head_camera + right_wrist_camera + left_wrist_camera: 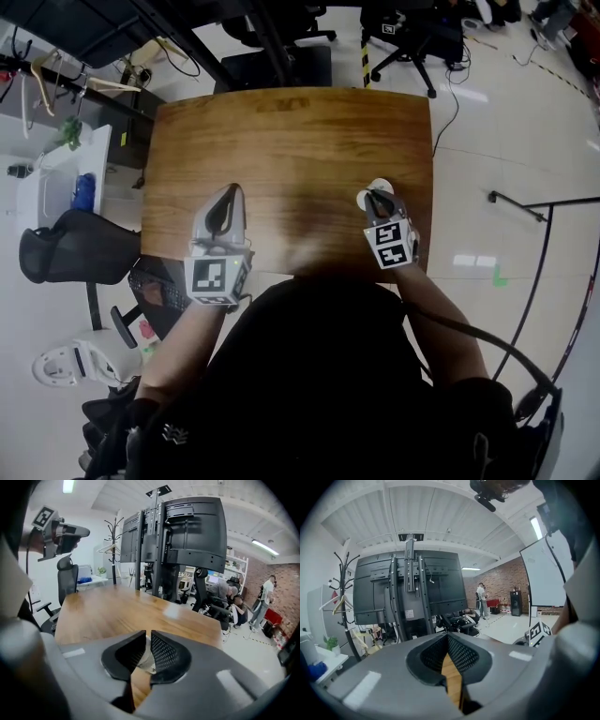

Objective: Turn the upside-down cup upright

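Wooden table (281,141) seen from above, black mesh chair (70,248) set near its left edge, coat stand (343,602) and dark screens (192,531) placed beyond it, brick wall (501,578) seen far back.

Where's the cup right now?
In the head view, the white cup is near the right edge of the wooden table, pinched in the right gripper.

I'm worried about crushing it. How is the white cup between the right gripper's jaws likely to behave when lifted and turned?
The cup looks small and thin-walled, perhaps paper: probably light and easily dented. The right gripper pinches it with jaws close together, seemingly on one wall, so it may swivel. On the smooth table it would likely slide or tip.
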Action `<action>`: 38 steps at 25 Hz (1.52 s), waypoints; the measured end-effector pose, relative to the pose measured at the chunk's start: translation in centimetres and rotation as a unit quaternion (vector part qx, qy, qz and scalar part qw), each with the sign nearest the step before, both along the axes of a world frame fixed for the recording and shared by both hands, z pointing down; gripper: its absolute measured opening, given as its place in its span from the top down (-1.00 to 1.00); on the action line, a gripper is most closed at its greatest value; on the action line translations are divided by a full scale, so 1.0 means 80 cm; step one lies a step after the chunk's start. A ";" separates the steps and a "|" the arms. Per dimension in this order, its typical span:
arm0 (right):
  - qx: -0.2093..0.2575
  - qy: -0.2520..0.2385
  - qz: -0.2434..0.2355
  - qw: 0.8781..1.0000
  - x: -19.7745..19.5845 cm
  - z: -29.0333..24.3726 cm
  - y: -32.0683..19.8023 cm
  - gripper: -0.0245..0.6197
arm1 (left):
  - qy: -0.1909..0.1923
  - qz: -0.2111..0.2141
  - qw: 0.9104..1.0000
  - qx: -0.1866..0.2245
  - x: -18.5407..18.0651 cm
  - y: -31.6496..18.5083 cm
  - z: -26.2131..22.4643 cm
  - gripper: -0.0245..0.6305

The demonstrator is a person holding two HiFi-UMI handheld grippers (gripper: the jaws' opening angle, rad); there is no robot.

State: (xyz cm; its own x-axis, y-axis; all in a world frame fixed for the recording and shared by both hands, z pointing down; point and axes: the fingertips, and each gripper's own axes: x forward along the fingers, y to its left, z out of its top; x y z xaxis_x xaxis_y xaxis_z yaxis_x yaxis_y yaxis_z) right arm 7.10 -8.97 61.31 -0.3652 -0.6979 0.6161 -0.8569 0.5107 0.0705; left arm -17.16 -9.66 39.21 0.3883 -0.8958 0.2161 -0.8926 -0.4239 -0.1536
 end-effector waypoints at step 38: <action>-0.002 -0.038 -0.068 0.997 -0.021 0.010 -0.053 0.74 | -0.014 -0.031 0.999 -0.002 -0.017 0.005 -0.009 0.93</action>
State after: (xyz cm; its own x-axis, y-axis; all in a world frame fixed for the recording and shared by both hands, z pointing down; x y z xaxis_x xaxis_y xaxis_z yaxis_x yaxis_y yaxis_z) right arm 5.40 -13.23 62.15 -0.5019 -0.6360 0.5862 -0.7828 0.6222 0.0049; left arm -18.54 -9.22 38.50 0.3260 -0.9173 0.2288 -0.9126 -0.3686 -0.1772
